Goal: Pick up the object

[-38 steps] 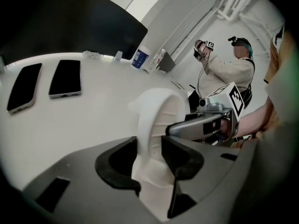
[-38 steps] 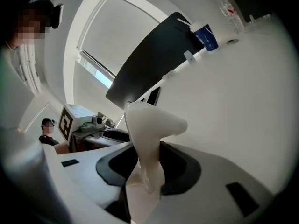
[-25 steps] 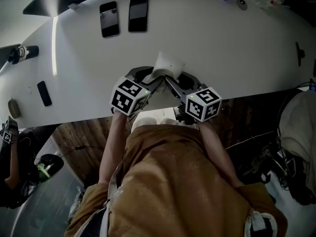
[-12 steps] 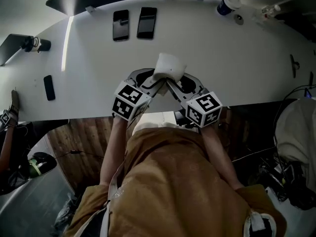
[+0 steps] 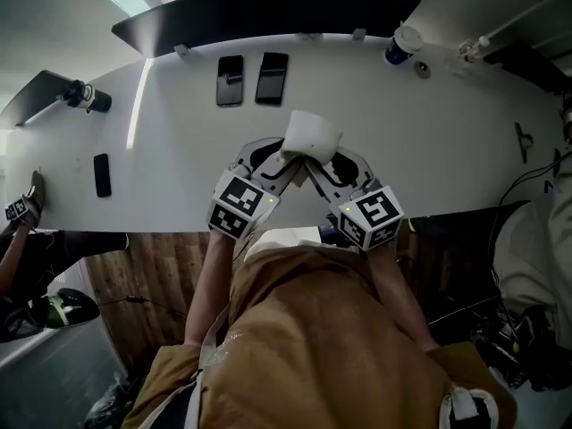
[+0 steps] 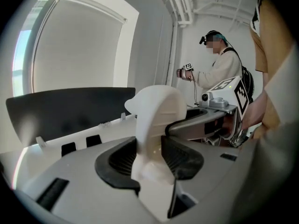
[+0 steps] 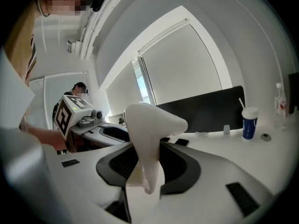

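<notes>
Black phone (image 5: 230, 80), blue cup (image 5: 399, 45), white table (image 5: 465, 150)

No legible writing.
The left marker cube (image 5: 239, 206) and right marker cube (image 5: 371, 214) bear only black-and-white square patterns; the cup (image 5: 399, 45), upper right, has unreadable print.

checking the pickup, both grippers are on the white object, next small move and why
Probably lift both together, straight up and level: the left gripper and right gripper each clamp one side of the white object over the table, so uneven motion might twist it loose.
</notes>
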Motion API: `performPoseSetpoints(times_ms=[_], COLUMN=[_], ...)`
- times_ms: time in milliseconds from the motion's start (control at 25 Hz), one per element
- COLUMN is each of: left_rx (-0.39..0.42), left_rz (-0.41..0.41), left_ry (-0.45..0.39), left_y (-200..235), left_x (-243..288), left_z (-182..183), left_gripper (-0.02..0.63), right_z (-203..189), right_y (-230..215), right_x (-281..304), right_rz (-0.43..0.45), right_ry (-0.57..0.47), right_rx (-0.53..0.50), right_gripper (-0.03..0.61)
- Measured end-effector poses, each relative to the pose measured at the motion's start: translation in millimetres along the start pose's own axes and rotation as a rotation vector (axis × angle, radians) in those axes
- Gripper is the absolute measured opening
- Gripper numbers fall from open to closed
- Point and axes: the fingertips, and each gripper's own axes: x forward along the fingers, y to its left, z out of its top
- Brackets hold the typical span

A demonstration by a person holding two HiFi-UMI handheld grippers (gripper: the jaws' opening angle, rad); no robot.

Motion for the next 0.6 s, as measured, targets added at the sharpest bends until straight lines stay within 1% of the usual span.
performPoseSetpoints(times_ms=[120,240,440,600], left_rx=[0.047,0.101,0.131,0.15], left_rz=[0.041,0.074,0.102,0.137], left_ry=[-0.067,-0.112,-0.147,-0.192], left_y=[0.9,4.2,2.6,1.9], left_x=[-10.1,-18.8,-27.5,-35.7], left_z=[22.8,42.3,56.5,69.9], left_gripper=[0.169,0.169,0.169,0.169], right_z=[26.4,47.1,62.6,77.7], right_y=[5.7,9.4,14.0,18.2], right_x=[-4.3,-6.1,-11.5,-15.3], right_rz=[0.013,0.02,0.014,0.008], right_ry=[-0.064,-0.109,-0.138,-0.147], right_rx=[-0.065,-0.121,-0.161,-0.221], right_gripper=[0.149,0.149,0.149,0.149])
